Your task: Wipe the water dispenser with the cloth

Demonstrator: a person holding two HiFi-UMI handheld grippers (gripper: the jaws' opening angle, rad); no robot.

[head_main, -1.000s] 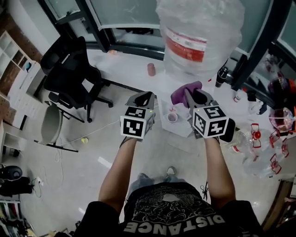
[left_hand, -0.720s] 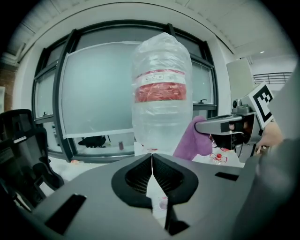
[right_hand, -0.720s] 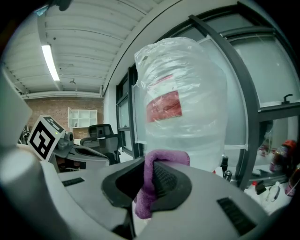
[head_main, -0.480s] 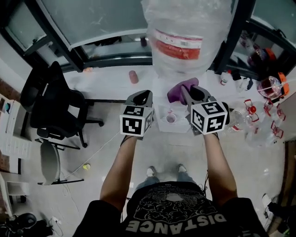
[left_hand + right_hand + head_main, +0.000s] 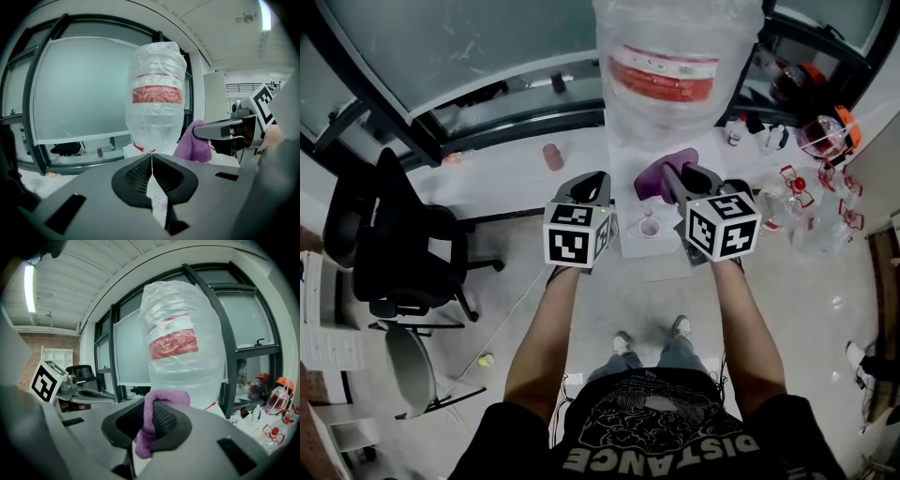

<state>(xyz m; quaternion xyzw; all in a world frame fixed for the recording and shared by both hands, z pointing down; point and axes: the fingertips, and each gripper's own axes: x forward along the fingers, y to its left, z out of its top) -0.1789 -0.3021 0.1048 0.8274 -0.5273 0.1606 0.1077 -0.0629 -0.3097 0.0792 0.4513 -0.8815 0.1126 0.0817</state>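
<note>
The water dispenser is a white cabinet carrying a big plastic-wrapped bottle with a red label; the bottle fills the middle of the left gripper view and the right gripper view. My right gripper is shut on a purple cloth, held just in front of the bottle's base. The cloth hangs pinched between the jaws. My left gripper hovers beside the dispenser, jaws shut with nothing in them. The cloth shows to its right.
A black office chair stands at the left. A pink cup sits on the floor by the window frame. Empty bottles and red-capped items are piled at the right. A small cup sits on the dispenser's tray.
The view has swung left to right across the room, bringing the dispenser nearer the centre. Both grippers keep their pose, and the cloth stays gripped on the right.
</note>
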